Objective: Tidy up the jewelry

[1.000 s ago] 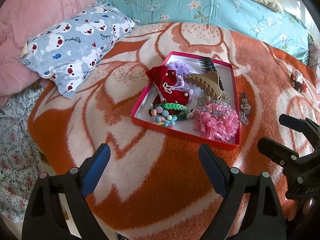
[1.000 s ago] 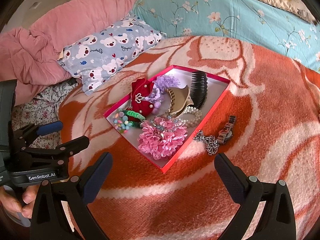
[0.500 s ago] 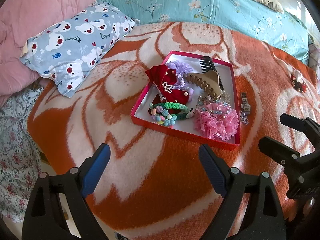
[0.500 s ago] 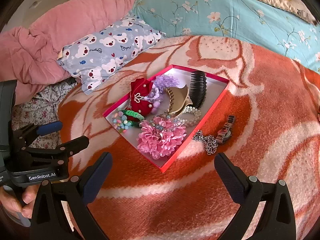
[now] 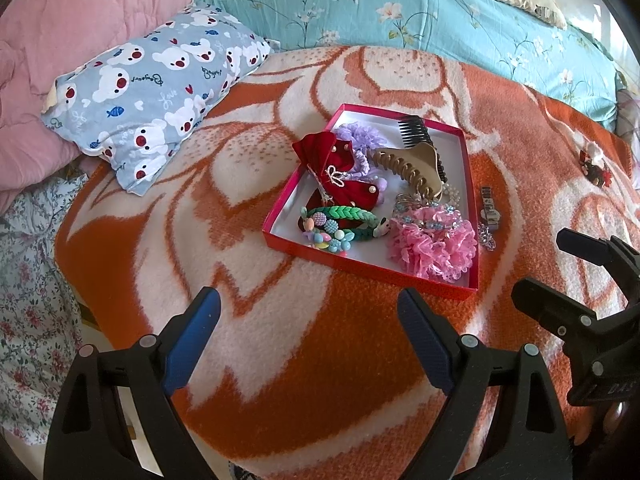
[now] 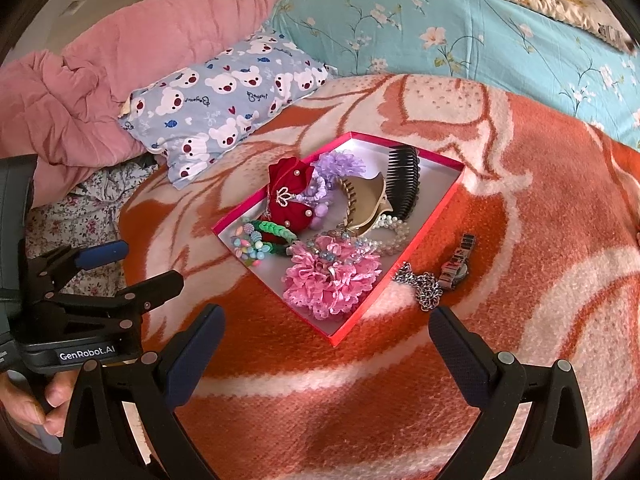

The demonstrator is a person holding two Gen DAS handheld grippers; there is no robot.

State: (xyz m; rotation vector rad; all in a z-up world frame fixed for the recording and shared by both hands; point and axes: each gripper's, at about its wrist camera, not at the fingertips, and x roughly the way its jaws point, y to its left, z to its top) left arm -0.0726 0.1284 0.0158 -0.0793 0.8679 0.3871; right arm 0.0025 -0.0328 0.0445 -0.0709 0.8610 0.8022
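A red-rimmed box (image 5: 280,204) (image 6: 436,200) sits on the orange and white blanket. It holds a red bow, a purple scrunchie, a tan claw clip, a black comb, a green braided band, pearls and a pink scrunchie (image 5: 436,246) (image 6: 332,280). A watch (image 5: 490,208) (image 6: 460,260) and a silver chain (image 6: 420,286) lie on the blanket just right of the box. A small red hair ornament (image 5: 596,168) lies far right. My left gripper (image 5: 308,340) is open and empty, near of the box. My right gripper (image 6: 326,352) is open and empty, near of the box corner.
A bear-print pillow (image 5: 156,92) (image 6: 224,100) lies left of the box. A pink quilt (image 6: 80,92) is bunched behind it and a blue floral cover (image 5: 400,12) runs along the back. The bed edge drops off at the left (image 5: 36,300).
Both views have shifted very slightly. The grippers stay open and nothing in the box has moved.
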